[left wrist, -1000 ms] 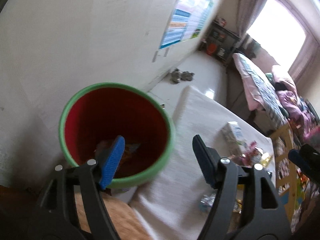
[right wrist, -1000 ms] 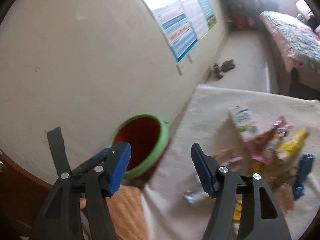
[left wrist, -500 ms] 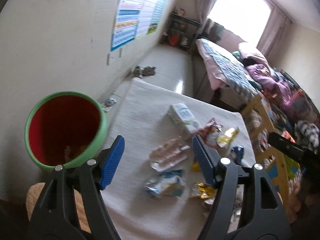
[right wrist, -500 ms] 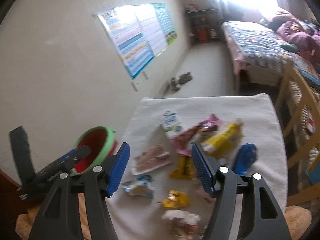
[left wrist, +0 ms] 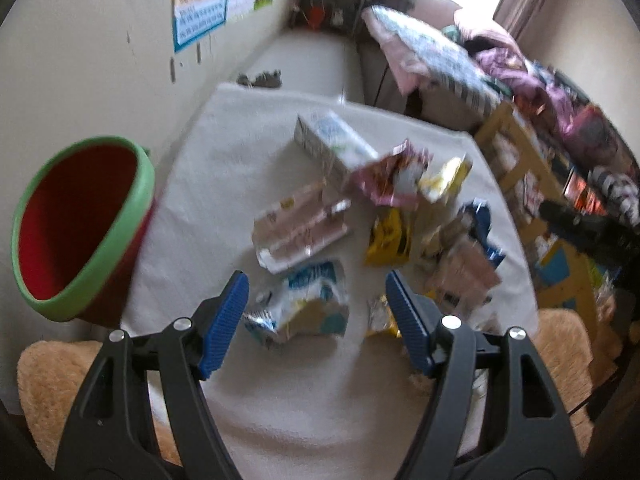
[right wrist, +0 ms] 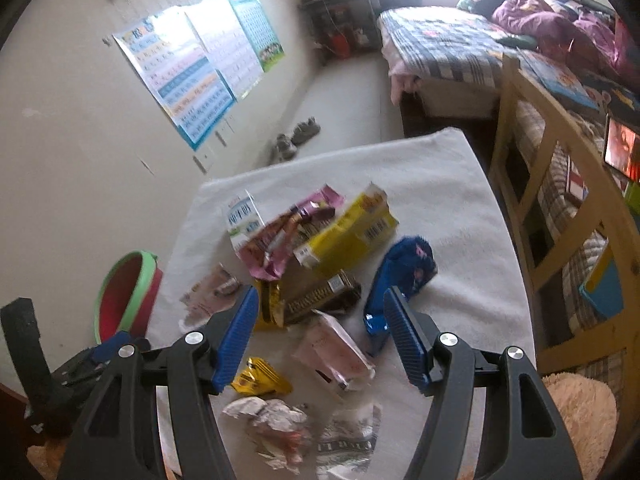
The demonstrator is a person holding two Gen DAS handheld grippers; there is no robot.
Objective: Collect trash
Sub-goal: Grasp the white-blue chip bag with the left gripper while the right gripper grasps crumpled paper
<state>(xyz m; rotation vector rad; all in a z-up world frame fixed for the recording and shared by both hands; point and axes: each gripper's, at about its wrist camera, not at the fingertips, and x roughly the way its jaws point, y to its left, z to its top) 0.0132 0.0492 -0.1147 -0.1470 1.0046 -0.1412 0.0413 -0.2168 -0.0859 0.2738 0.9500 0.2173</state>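
Observation:
Several wrappers and cartons lie on a white cloth-covered table (left wrist: 224,152). A red bin with a green rim (left wrist: 76,224) stands at the table's left edge; it also shows in the right wrist view (right wrist: 126,294). My left gripper (left wrist: 316,312) is open and empty above a crumpled blue-and-white wrapper (left wrist: 304,308). My right gripper (right wrist: 320,340) is open and empty above a pink packet (right wrist: 336,352), with a blue wrapper (right wrist: 404,276) and a yellow bag (right wrist: 348,232) beyond. A white milk carton (right wrist: 242,220) lies further back.
A beige fluffy cushion (left wrist: 48,392) lies under the table's near edge. A wooden bed frame (right wrist: 560,184) stands to the right. A wall with posters (right wrist: 192,76) runs along the left. Shoes (right wrist: 296,138) sit on the floor beyond the table.
Both grippers have swung away from the red bin to the right and now face the pile of trash on the table. Both stay open and empty.

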